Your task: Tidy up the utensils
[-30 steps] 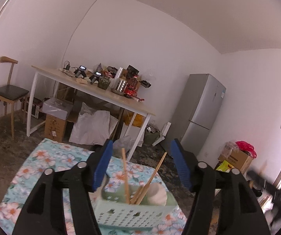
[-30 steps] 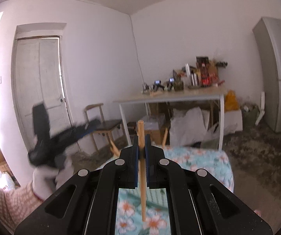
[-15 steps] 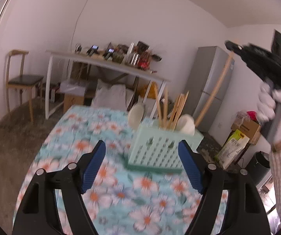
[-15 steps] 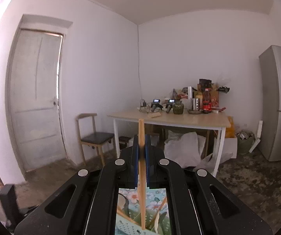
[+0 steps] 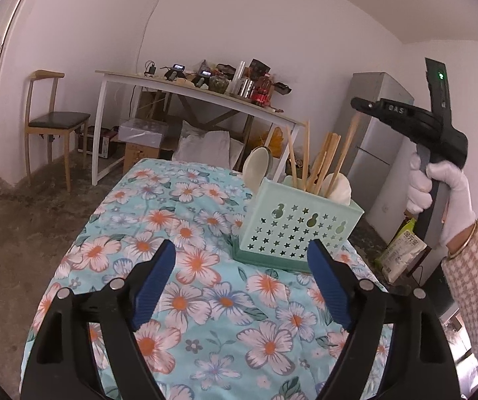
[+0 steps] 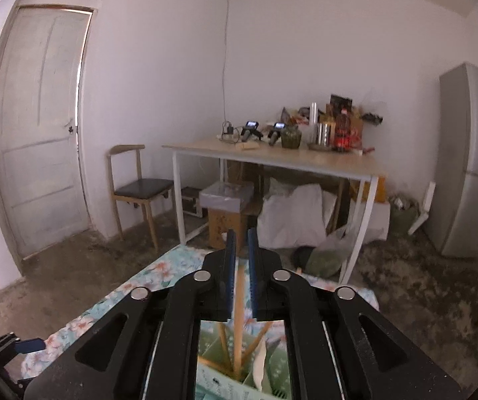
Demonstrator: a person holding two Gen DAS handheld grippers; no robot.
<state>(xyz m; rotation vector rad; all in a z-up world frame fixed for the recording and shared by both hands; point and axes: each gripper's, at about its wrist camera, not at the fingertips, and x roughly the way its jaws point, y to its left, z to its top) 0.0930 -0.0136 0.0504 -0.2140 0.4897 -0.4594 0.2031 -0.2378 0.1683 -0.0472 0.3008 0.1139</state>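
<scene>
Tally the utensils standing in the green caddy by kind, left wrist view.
White spoons: 2
Wooden chopsticks: about 6 (the middle bundle overlaps, so the exact count is unclear)
Total in the green caddy: about 8

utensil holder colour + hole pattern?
Mint green utensil holder, perforated with star and gourd-shaped cutouts. Clearest in the left wrist view.

Raised "DAS" lettering marks the right tongs (image 5: 358,104).
</scene>
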